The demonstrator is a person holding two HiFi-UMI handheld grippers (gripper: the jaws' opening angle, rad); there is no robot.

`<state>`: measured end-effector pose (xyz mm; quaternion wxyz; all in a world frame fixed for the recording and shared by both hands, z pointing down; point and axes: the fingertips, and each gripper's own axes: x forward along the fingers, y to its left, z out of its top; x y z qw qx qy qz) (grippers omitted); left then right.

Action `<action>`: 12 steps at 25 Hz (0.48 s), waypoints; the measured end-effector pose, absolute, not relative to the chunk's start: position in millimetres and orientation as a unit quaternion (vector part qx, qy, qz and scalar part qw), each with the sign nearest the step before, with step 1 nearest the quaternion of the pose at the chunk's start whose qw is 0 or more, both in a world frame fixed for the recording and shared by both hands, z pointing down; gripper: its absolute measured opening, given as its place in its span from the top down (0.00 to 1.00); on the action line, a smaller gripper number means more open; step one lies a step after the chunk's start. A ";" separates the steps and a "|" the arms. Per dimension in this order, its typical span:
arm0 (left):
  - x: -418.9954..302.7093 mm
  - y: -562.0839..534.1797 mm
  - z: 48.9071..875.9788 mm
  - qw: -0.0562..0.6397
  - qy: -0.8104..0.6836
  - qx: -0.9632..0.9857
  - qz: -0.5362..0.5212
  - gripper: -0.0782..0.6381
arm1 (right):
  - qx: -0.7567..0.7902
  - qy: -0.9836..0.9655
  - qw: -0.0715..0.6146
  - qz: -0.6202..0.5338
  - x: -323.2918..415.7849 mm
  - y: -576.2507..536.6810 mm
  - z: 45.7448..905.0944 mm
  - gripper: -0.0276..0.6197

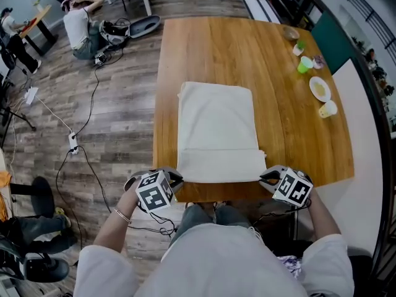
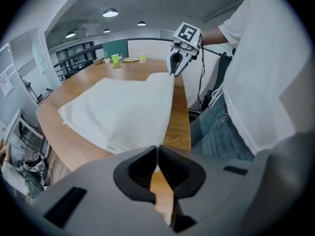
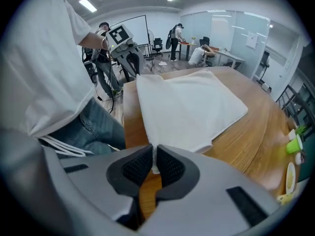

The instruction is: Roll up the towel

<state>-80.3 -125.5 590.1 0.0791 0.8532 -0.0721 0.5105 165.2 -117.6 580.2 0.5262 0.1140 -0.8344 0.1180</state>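
White towel [image 1: 216, 129], one item: spread lengthwise on the wooden desk [image 1: 204, 48]. Its far part lies flat on the wood. Its near edge is at the desk's near side, raised and stretched between my two tools, and a crease runs across the cloth a little behind that edge.

Left tool [image 2: 157, 154]: jaws pressed together on the towel's near left corner, with a sliver of white cloth showing between the pads. I see it pointing steeply down, over the desk's near edge.

Right tool [image 3: 153, 162]: jaws clamped likewise on the near right corner, with cloth pinched between the ribbed pads, and tilted steeply down.

Sundries along the desk's far right rim, well apart from the towel: a green cup [image 1: 304, 65], a white plate [image 1: 320, 89] and a pale cup [image 1: 328, 109].

Floor [image 1: 124, 135], wood plank, left of the desk: black cables [image 1: 80, 153] trailing.
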 end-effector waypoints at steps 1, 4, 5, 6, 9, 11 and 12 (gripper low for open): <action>-81.4 -127.3 583.0 0.080 -0.072 0.854 0.508 0.87 | 0.116 -0.838 0.520 0.121 163.3 -116.5 571.5 0.92; -83.2 -141.0 561.0 0.076 -0.080 0.857 0.503 0.87 | 0.120 -0.843 0.510 0.119 161.0 -120.0 548.2 0.92; -83.4 -147.9 554.6 0.073 -0.085 0.858 0.501 0.87 | 0.122 -0.845 0.508 0.117 161.0 -123.8 541.8 0.92; -83.6 -155.9 548.8 0.068 -0.091 0.858 0.501 0.87 | 0.123 -0.846 0.506 0.114 160.8 -129.1 535.8 0.92; -84.6 -183.8 534.4 0.054 -0.109 0.857 0.501 0.86 | 0.131 -0.848 0.503 0.105 158.7 -152.5 520.4 0.92; -85.0 -202.6 528.7 0.052 -0.120 0.856 0.500 0.86 | 0.135 -0.848 0.503 0.099 157.8 -170.6 514.5 0.92; -84.7 -211.6 527.5 0.053 -0.124 0.855 0.500 0.86 | 0.138 -0.847 0.504 0.097 157.9 -179.9 513.2 0.92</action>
